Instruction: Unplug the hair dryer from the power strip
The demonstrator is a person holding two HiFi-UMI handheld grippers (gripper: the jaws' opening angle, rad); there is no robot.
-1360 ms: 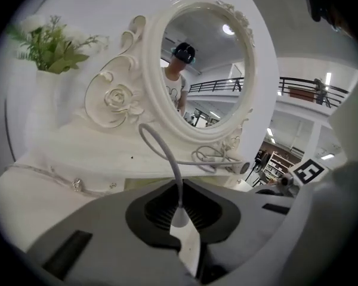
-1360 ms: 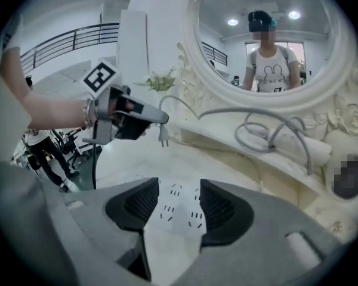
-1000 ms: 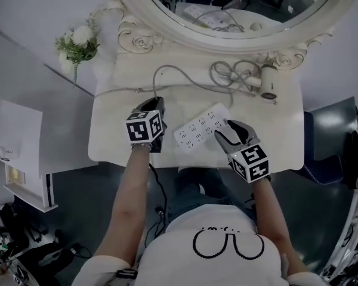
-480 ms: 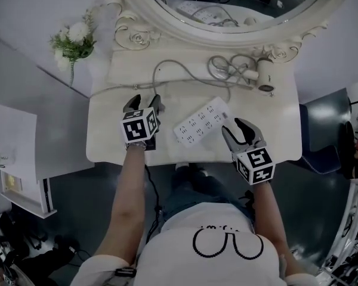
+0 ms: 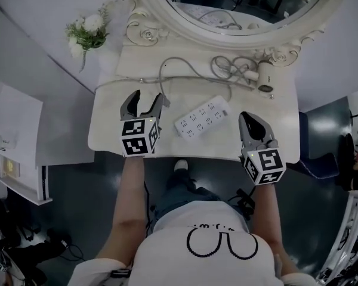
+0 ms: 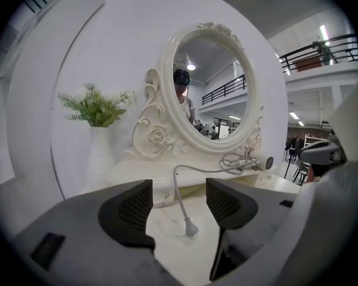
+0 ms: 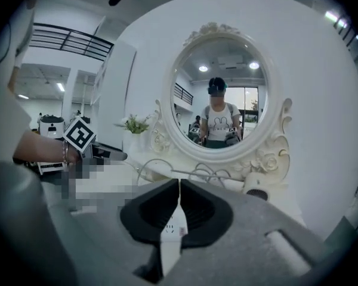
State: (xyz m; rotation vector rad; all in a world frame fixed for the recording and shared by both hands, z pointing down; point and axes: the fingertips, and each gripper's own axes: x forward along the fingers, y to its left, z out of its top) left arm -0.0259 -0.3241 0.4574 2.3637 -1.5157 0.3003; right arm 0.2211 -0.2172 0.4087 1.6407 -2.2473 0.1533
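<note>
The white power strip (image 5: 201,117) lies slantwise on the cream dressing table (image 5: 107,137) with nothing plugged into it. The hair dryer (image 5: 264,76) rests at the back right beside its coiled cord (image 5: 230,70). Its plug (image 6: 191,228) lies loose on the tabletop, just beyond my left gripper (image 5: 146,102). That gripper (image 6: 179,204) hangs open and empty above the table, left of the strip. My right gripper (image 5: 253,121) is shut on nothing, lifted to the right of the strip. Through the slit between its closed jaws (image 7: 179,202) a bit of the strip (image 7: 172,238) shows.
A large oval mirror (image 5: 238,11) in an ornate frame stands at the table's back. A vase of white flowers (image 5: 88,31) sits at the back left. A second thin cable (image 5: 125,83) runs along the raised shelf. The person's knees are under the front edge.
Both grippers lifted and drew back toward the front edge. The left jaws opened and let the plug go. The right jaws, open by the strip's end before, have closed.
</note>
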